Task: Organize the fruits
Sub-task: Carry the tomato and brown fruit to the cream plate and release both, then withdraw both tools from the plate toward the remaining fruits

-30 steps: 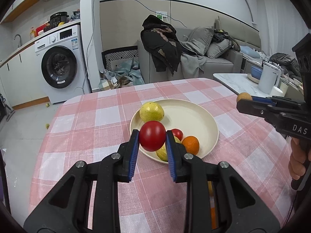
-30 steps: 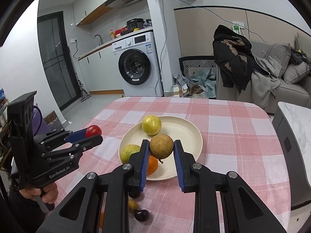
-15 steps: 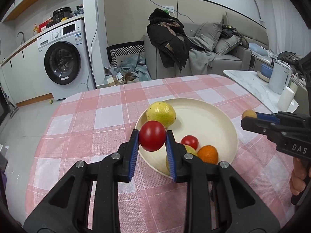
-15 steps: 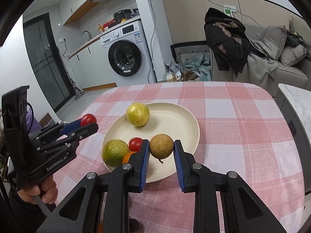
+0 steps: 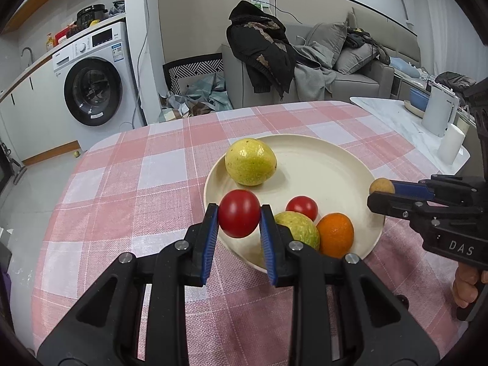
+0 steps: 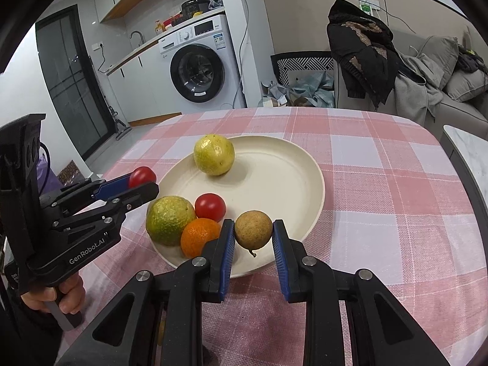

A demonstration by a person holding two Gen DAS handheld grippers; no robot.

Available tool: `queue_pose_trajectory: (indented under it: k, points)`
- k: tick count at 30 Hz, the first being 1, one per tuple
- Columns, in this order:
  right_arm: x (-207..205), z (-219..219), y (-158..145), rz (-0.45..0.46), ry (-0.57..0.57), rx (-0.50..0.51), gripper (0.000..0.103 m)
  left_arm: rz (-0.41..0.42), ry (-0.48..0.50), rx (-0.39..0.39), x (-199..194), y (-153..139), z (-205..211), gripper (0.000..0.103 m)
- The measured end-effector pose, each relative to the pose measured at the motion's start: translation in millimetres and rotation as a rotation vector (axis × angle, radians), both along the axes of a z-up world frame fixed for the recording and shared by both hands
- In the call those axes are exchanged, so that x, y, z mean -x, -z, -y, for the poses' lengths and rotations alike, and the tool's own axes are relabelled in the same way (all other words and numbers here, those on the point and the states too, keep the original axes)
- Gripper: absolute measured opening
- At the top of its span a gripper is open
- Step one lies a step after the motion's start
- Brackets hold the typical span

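A tomato (image 5: 238,213) is being clamped by the left gripper (image 5: 238,222), a longan (image 6: 253,229) by the right gripper (image 6: 253,238); both have been brought closer over the plate (image 6: 305,189), frame centre, for release.

Fruit on and around the cream plate

Cream plate (image 6: 308,180) holds a yellow-green citrus (image 6: 214,154) at the far side, plus a greener citrus (image 6: 169,220), an orange (image 6: 198,236) and a small tomato (image 6: 210,206) bunched at the near edge. Another red tomato (image 5: 239,213) and a brown longan (image 6: 253,229) with its little stem are each held up over the near rim.
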State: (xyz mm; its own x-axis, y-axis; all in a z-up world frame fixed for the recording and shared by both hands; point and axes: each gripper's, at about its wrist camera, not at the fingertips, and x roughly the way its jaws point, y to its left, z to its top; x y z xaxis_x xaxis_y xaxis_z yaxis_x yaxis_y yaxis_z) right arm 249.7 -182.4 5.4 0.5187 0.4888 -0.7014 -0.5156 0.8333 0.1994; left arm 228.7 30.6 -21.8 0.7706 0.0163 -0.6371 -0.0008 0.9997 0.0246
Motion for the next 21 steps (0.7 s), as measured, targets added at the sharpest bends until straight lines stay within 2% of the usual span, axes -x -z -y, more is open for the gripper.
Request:
queue_pose_trajectory:
  k: [14,20,21]
  points:
    - [3.0,-6.8,3.7,0.018,-0.011,0.039,0.026,-0.006,0.0,-0.001,0.9,2.9,-0.9,0.024]
    - [8.2,-7.2,0.4,0.049,-0.022,0.048,0.031,-0.012,-0.001,0.008,4.4,1.1,-1.6,0.026]
    - [8.9,-7.8,-0.1,0.054,-0.025,0.049,0.033,-0.012,-0.001,0.004,5.2,1.2,-1.5,0.029]
